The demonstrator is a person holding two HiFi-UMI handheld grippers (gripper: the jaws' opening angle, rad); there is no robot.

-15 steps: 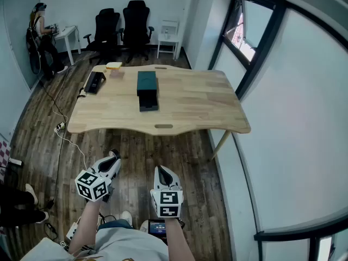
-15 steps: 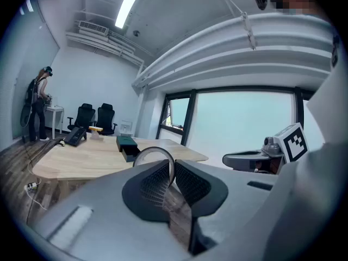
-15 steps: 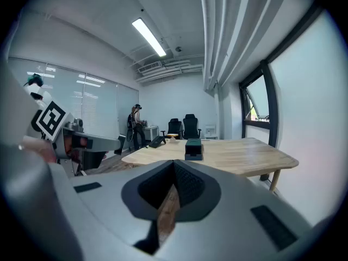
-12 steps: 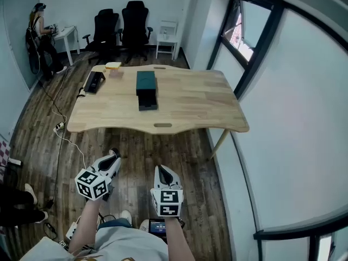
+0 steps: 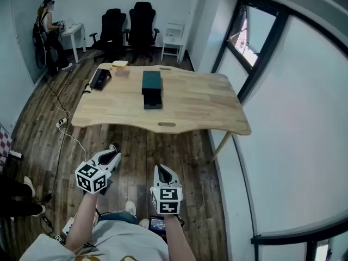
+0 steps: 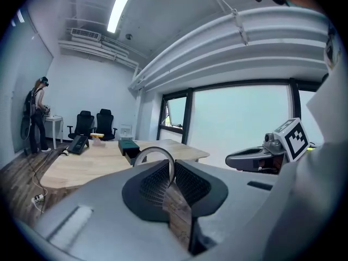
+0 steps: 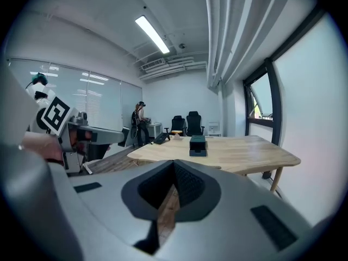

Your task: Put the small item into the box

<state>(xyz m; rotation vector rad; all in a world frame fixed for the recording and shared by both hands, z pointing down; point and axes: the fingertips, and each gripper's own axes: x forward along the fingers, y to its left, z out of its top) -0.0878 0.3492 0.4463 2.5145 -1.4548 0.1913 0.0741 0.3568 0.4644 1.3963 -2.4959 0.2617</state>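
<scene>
Both closed: left gripper (image 5: pixel 112 151) pinches a ring (image 6: pixel 155 148), right gripper (image 5: pixel 162 171) empty; box (image 5: pixel 151 84) sits on far table (image 5: pixel 198 102).

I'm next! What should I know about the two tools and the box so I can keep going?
Left tool: shut on a small ring and held over the floor, short of the table.
Right tool: shut with nothing in it, beside the left one.
Box: dark green, on the far middle of the table. Its drawer seems to be pulled out toward you.
Done: the ring is in the grip.
Left: walk up to the table and put the ring into the box.
</scene>
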